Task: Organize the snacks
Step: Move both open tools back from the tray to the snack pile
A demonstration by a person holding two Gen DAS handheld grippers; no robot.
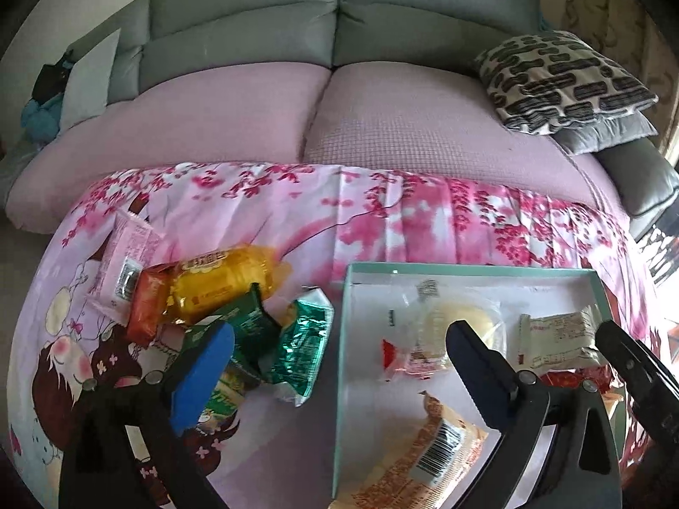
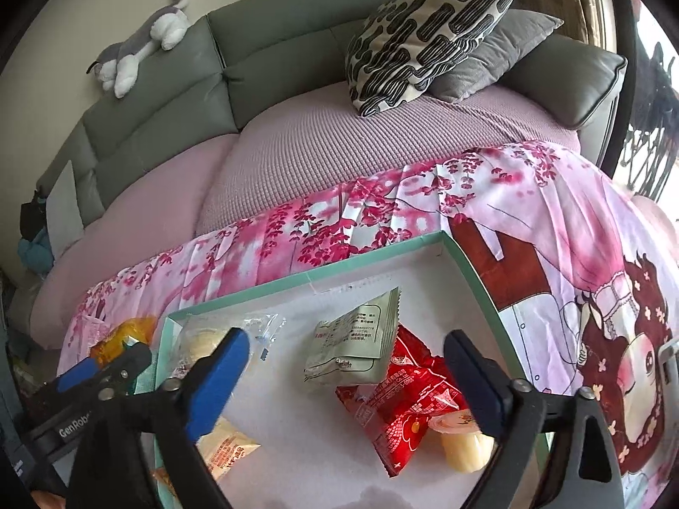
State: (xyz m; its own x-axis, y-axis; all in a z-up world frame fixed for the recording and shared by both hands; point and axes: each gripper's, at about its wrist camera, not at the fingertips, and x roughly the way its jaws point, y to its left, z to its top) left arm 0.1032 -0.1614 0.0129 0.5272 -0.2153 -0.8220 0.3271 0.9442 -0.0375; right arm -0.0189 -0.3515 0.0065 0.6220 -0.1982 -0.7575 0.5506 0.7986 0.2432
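Both tongs stood wide open and held nothing. The left tongs (image 1: pixel 339 350) hovered between the loose snack pile (image 1: pixel 237 314) and the teal-rimmed box (image 1: pixel 346 339); the right tongs (image 2: pixel 346 356) hung over the packets (image 2: pixel 356 348) inside that box (image 2: pixel 467 263).

From my left wrist view, the orange barcode packet (image 1: pixel 418 454) runs off the bottom edge, and my left gripper's blue finger (image 1: pixel 203 377) covers part of the green packets (image 1: pixel 250 322). On the right wrist view, the jelly cup (image 2: pixel 462 445) sits half behind a finger, and print on the red packet (image 2: pixel 403 415) is too small to read.
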